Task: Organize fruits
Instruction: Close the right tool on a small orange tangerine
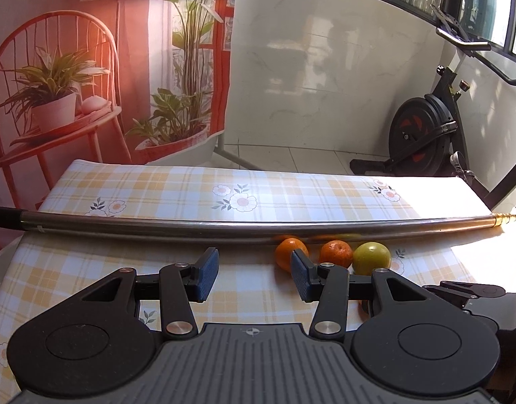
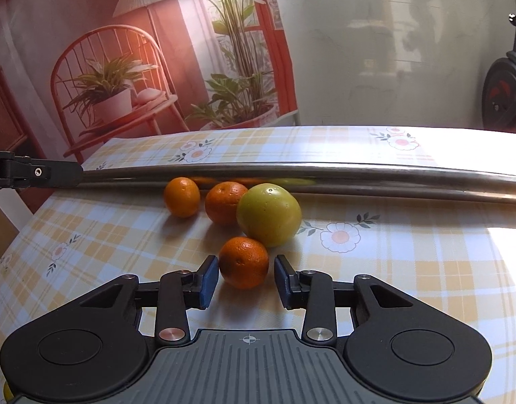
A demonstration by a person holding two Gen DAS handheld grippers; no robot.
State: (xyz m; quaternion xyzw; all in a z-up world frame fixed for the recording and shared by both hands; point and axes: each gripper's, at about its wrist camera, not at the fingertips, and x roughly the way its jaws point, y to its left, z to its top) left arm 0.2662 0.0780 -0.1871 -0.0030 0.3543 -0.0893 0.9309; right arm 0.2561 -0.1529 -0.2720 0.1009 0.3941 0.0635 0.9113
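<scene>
Straddling a round orange [image 2: 243, 262], the right hand-held gripper [image 2: 246, 281] gapes.

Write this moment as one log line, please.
right gripper: open, jaws around nearest orange | left gripper: open, empty | green fruit: on table

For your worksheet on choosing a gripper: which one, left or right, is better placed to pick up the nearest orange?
Right. The right gripper is open with the nearest orange sitting between its fingers. The left gripper is open over bare tablecloth, with the fruit off to its right.
</scene>
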